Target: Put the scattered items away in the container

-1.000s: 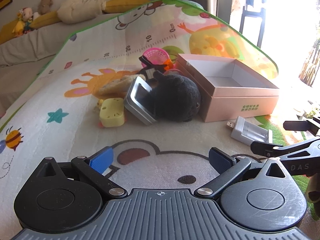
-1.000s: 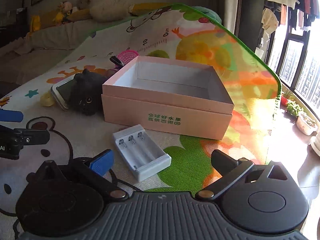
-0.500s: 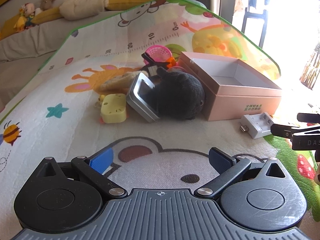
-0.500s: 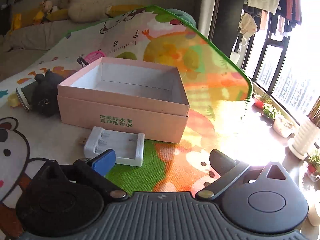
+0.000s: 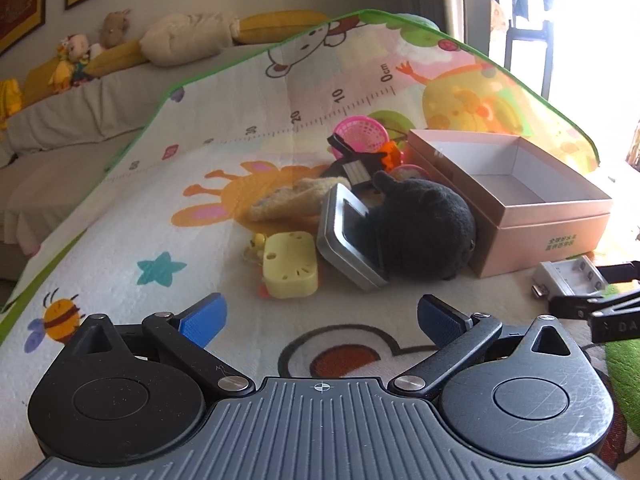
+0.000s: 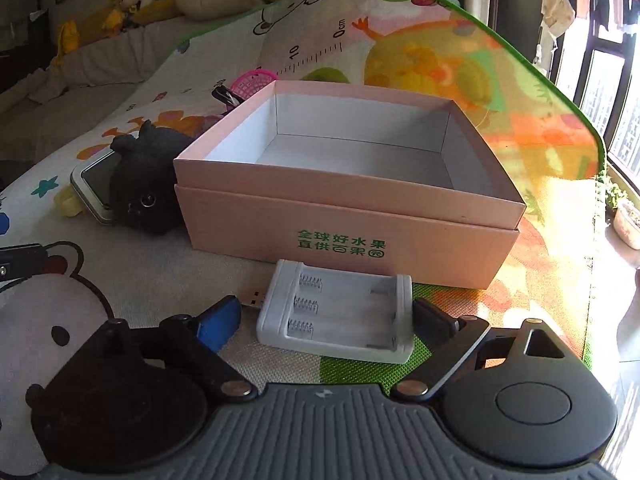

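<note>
Pink open cardboard box sits on a cartoon-printed play mat. Black plush toy leans against its side. White plastic battery charger lies just before the box, between the parted right hand-held gripper fingers. Left hand-held gripper hovers, fingers apart.

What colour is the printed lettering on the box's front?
Green, on the pink box; clearest in the right wrist view.
</note>
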Tool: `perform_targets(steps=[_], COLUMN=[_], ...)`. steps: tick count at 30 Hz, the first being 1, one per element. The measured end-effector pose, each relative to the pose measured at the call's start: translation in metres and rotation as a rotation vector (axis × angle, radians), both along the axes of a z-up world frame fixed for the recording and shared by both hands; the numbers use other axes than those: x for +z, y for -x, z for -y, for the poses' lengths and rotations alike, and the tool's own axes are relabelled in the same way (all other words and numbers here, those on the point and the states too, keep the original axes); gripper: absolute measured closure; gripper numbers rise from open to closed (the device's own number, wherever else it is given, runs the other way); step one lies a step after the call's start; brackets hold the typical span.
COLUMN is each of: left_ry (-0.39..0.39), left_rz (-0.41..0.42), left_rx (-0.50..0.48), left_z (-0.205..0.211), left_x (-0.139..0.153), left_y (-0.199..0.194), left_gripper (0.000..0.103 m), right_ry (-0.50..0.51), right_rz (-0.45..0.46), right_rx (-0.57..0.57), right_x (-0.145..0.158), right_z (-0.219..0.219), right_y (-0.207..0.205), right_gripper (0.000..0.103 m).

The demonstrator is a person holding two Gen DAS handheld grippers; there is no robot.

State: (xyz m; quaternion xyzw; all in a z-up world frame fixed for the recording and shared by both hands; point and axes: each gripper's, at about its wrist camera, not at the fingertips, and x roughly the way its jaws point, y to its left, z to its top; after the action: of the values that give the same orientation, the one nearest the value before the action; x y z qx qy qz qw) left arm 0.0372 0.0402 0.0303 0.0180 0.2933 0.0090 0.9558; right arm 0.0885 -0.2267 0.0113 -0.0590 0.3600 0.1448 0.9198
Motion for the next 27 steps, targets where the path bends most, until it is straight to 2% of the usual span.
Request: perform_targets(steps=[4, 8, 9, 10, 11, 13, 15, 17, 19, 21, 24, 27], left_ry=[-0.010, -0.013, -0.019, -0.026, -0.030, -0.020, -0.017, -0.035, -0.037, -0.053, -0.072, -0.057], left_rz=[-0.019, -0.051, -0.060, -0.070, -0.080, -0.076, -0.065, -0.042, -0.038, -0.032, -0.023, -0.030], left_rx=[0.032, 0.029, 0.027, 0.028, 0.031, 0.039, 0.036, 0.029, 0.021, 0.006, -0.019, -0.046], left_z=[-0.011, -0.018, -0.018, -0.018, -0.019, -0.022, -0.022, -0.020, -0.017, -0.013, -0.008, -0.005], left_x=[-0.005, -0.013, -0.015, -0.017, -0.020, -0.022, -0.022, -0.019, -0.019, -0.018, -0.016, -0.010], left_y=[-0.026, -0.037, -0.039, -0.041, -0.043, -0.045, -0.048, -0.051, -0.054, -0.053, -0.043, -0.021], left_gripper=[0.000, 0.001, 0.008, 0.026, 0.034, 0.029, 0.030, 0.033, 0.048, 0.057, 0.059, 0.060], right_ry=[-0.042, -0.081, -0.075, -0.062, -0.061, -0.066, -0.061, -0.065, -0.070, -0.069, -0.071, -0.074], right_rz=[-0.016, 0.006, 0.017, 0.024, 0.022, 0.014, 0.014, 0.012, 0.009, 0.009, 0.011, 0.012], right_rx=[0.040, 0.065, 0.068, 0.069, 0.069, 0.064, 0.067, 0.072, 0.076, 0.077, 0.071, 0.054], right_x=[0.002, 0.001, 0.000, 0.000, 0.000, 0.000, 0.000, -0.001, -0.001, -0.001, -0.001, -0.001], right_z=[0.005, 0.007, 0.006, 0.003, 0.002, 0.001, 0.000, -0.001, -0.001, -0.001, 0.000, 0.001], right_y=[0.026, 0.050, 0.054, 0.055, 0.054, 0.051, 0.050, 0.050, 0.049, 0.049, 0.049, 0.050], right_gripper=[0.022, 0.022, 0.021, 0.021, 0.018, 0.015, 0.014, 0.011, 0.010, 0.009, 0.009, 0.008])
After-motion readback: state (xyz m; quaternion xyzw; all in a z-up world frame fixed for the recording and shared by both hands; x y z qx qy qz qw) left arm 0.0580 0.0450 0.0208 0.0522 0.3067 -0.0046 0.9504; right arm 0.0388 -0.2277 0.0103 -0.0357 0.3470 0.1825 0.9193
